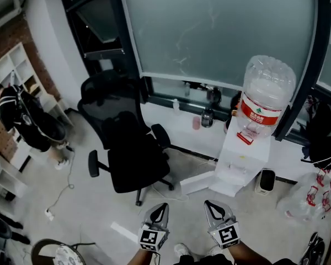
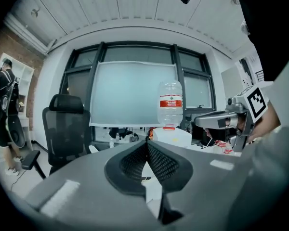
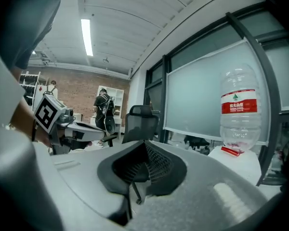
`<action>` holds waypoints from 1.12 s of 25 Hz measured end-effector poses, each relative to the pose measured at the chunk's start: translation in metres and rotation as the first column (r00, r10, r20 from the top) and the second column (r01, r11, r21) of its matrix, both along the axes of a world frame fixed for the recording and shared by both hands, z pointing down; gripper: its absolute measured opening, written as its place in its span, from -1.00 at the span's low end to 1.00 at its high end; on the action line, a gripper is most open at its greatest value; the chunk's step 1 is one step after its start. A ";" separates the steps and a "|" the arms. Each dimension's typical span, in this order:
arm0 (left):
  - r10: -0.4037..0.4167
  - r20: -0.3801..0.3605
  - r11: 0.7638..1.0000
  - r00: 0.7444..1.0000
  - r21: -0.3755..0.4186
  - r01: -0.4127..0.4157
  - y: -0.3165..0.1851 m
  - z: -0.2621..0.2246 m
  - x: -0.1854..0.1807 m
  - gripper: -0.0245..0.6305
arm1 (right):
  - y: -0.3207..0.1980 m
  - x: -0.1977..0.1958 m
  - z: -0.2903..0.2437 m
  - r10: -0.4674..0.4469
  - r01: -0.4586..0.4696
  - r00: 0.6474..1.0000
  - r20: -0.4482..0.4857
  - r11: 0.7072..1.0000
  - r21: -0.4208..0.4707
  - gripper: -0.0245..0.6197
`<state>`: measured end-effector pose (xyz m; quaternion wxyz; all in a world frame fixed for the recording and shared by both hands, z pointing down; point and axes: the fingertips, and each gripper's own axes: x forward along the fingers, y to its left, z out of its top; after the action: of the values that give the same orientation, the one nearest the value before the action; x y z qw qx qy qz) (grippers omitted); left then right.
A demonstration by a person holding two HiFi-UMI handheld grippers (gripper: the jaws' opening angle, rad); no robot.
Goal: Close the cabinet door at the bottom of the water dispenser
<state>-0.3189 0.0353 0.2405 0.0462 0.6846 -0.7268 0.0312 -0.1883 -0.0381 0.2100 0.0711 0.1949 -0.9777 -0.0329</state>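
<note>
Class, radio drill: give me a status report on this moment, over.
Left gripper and right gripper shut, empty, short of the water dispenser. Cabinet door open, angled left. Office chair beside door, not blocking approach.

The left gripper point(image 1: 163, 206) and right gripper point(image 1: 207, 203) are held side by side, a little apart. Both point forward, nearly level, with jaws together and nothing between them.
</note>
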 end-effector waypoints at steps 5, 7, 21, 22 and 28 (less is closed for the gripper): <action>0.055 0.007 0.998 0.998 -0.024 -0.055 -0.041 0.018 0.019 -0.87 | -0.033 0.019 0.010 0.047 -0.044 0.998 -0.046 0.997 0.060 -0.91; 0.083 0.007 0.996 0.997 -0.019 -0.083 -0.059 0.019 0.033 -0.87 | -0.047 0.027 0.022 0.076 -0.075 0.997 -0.022 0.997 0.035 -0.91; 0.082 -0.085 0.995 0.993 0.065 -0.077 -0.131 0.178 0.073 -0.87 | -0.105 0.063 0.187 0.106 -0.106 0.994 0.003 0.992 0.062 -0.91; 0.088 -0.083 0.994 0.993 0.067 -0.082 -0.135 0.195 0.076 -0.87 | -0.107 0.064 0.207 0.108 -0.108 0.994 0.003 0.992 0.062 -0.91; 0.109 -0.084 0.992 0.990 0.076 -0.102 -0.165 0.299 0.092 -0.87 | -0.124 0.071 0.319 0.137 -0.137 0.991 -0.006 0.989 0.061 -0.91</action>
<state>-0.2272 -0.1301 0.5397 0.0521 0.7240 -0.6874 -0.0227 -0.1177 -0.1620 0.5291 0.0721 0.2635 -0.9602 -0.0585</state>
